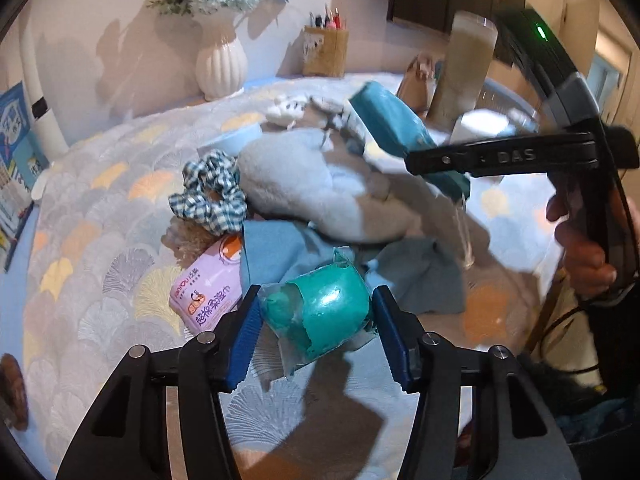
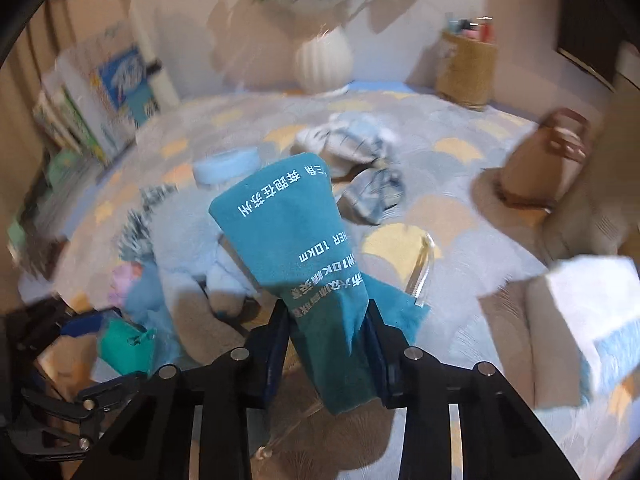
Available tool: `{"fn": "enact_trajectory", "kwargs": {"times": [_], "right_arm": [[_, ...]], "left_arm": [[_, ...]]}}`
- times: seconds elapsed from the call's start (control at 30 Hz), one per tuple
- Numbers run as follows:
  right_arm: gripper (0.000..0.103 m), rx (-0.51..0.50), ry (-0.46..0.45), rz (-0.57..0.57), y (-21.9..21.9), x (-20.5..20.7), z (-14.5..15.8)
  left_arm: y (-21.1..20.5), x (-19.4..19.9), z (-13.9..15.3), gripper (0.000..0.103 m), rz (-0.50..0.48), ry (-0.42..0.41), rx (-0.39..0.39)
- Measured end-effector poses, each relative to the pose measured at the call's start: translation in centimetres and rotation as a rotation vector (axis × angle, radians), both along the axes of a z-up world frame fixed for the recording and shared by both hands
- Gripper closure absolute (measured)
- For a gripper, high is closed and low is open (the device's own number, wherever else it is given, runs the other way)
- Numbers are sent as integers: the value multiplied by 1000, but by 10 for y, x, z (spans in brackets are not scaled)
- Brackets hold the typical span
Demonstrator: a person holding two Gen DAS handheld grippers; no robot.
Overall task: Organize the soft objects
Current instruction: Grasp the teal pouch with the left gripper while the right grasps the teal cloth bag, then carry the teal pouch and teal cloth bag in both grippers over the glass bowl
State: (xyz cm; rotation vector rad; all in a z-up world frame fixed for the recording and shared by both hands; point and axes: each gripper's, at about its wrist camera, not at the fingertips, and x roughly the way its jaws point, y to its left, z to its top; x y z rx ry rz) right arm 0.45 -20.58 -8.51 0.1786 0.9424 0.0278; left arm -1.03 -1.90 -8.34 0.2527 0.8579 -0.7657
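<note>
A teal-green rounded item in torn clear wrap lies on the patterned bedspread. My left gripper is shut on it, one blue pad pressing each side. My right gripper is shut on a teal cloth with white print, which stands up from the jaws above the pile. The left wrist view shows that same cloth hanging from the right tool's black frame. The teal-green item also shows at lower left in the right wrist view.
The pile holds a grey plush toy, a checked scrunchie, a pink wipes pack and a blue cloth. Behind stand a white vase, a pen holder and a brown bag. A white box is at right.
</note>
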Motion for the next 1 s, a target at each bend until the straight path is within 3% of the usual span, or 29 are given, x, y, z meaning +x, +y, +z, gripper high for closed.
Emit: {"fn": "enact_trajectory", "kwargs": {"times": [0.13,0.3,0.47,0.67,0.83,1.0], "right_arm": [[68,188,-25,-9,-25,-16,11],[68,202,-84,-60,-35,-41,34],[68,201,-188,-106,-53,-74,74],[68,150,-338,-219,-100,-125,134],[68,42,-432,-377,-145,-164,168],[68,42,-466,-549,-213,-185,180]], "left_arm": [[6,0,10,51,17,3,-51],[1,-8,33,51,-12,-21,-118],[-32,-16,70,51,-82,-102,-124],[-97,-29,121,51,-215,-168,-179],[-180,-39,147,51,-337,-183,-184],[-266,-31,159,51,-379,-125,-202]]}}
